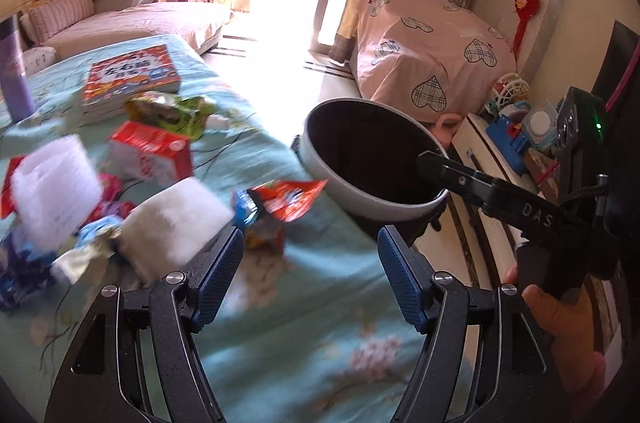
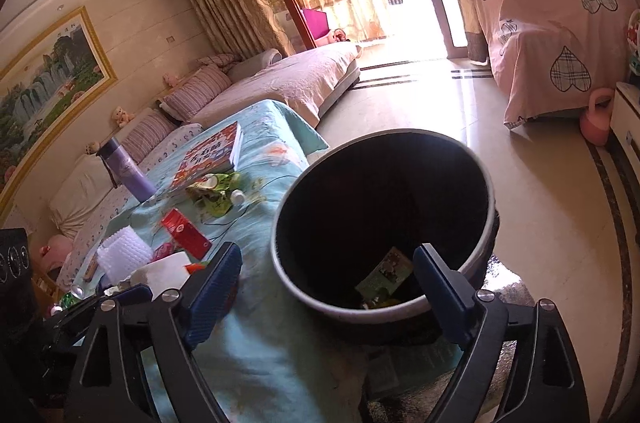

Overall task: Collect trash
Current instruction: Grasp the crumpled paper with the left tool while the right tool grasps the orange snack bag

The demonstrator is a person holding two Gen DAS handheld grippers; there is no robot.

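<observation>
A round bin with a black inside stands beside the table's right edge; it also shows in the right wrist view with a green wrapper at its bottom. Trash lies on the teal tablecloth: a red snack wrapper, a white foam block, a red and white carton, a green wrapper and bubble wrap. My left gripper is open and empty, above the cloth near the foam block. My right gripper is open and empty over the bin's near rim.
A red book and a purple flask stand at the table's far end. A sofa runs along the left wall. A pink covered furniture piece and a cabinet with toys stand to the right of the tiled floor.
</observation>
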